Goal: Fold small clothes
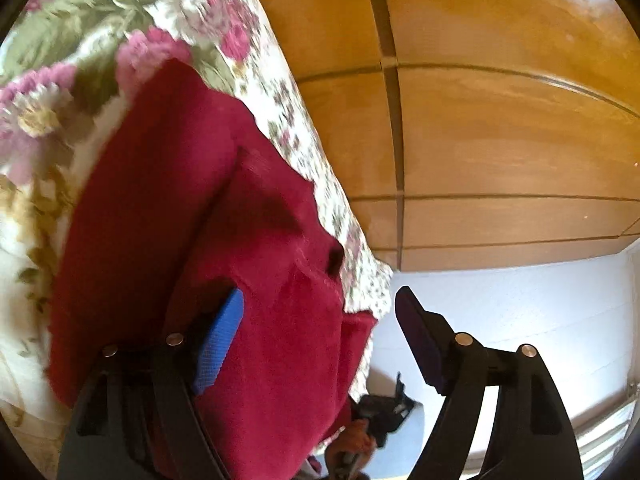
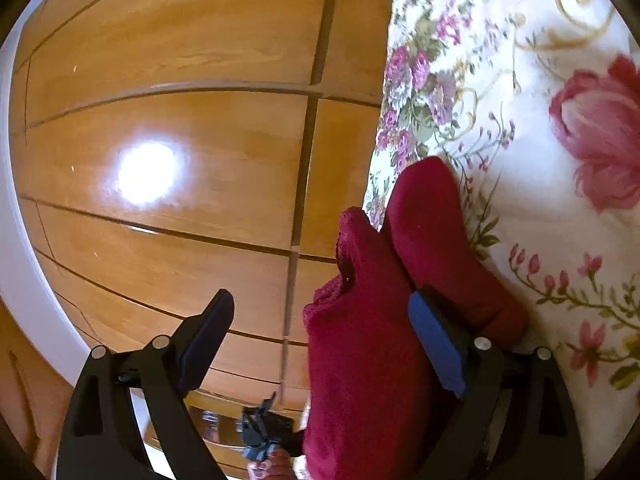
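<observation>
A dark red knitted garment lies on a floral bedspread, partly folded over itself, with one edge hanging past the bed's edge. My left gripper is open, its blue-padded finger on the garment and the fabric lying between the jaws. In the right wrist view the same red garment lies between the jaws of my right gripper, which is open; its blue-padded finger rests against the cloth beside the bedspread.
Glossy wooden wardrobe doors stand close beside the bed, also in the right wrist view. A white wall is lower right. Each view shows the other gripper and a hand low in frame.
</observation>
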{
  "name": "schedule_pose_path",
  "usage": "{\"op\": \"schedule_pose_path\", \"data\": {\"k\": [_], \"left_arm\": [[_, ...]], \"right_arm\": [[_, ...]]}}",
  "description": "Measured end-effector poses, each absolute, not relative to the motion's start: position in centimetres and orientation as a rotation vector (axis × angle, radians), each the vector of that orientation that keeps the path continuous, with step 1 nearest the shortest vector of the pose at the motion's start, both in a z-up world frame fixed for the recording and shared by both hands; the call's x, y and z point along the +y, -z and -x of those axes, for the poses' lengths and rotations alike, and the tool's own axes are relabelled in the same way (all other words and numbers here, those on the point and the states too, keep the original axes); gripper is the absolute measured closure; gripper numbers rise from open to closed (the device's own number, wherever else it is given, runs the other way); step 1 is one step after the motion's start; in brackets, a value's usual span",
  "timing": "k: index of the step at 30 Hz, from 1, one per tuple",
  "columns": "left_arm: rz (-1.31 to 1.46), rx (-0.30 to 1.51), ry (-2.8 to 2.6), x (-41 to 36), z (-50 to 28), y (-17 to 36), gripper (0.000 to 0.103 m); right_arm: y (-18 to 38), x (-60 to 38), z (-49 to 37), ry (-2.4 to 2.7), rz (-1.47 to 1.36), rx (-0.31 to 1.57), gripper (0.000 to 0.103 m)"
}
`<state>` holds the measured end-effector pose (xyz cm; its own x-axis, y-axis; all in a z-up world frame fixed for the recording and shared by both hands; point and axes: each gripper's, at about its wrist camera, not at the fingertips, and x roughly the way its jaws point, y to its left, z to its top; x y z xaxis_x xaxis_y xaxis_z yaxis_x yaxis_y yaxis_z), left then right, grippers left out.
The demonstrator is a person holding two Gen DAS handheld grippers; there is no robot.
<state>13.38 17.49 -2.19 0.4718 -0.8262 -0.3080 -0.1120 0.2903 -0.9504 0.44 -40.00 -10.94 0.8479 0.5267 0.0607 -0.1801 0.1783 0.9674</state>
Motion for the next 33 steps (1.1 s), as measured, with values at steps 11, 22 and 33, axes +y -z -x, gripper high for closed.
{"op": "schedule_pose_path", "data": {"k": [11,22,33], "left_arm": [[0.931,0.9,0.435,18.4,-10.6,0.8,0.015],[0.968,0.876,0.339,20.8,-9.6,1.1,0.014],[0.729,0.855,0.351,18.5,-9.0,0.0,0.014]], "right_arm": [[9.1,-39.9,0.0,-0.394,-1.182,0.347,0.012],[6.7,-38.4,0.6,-0.27,-0.914,0.385,0.012],[5.5,-38.1,-0.9,-0.192,-0.753,0.409,0.026]]}}
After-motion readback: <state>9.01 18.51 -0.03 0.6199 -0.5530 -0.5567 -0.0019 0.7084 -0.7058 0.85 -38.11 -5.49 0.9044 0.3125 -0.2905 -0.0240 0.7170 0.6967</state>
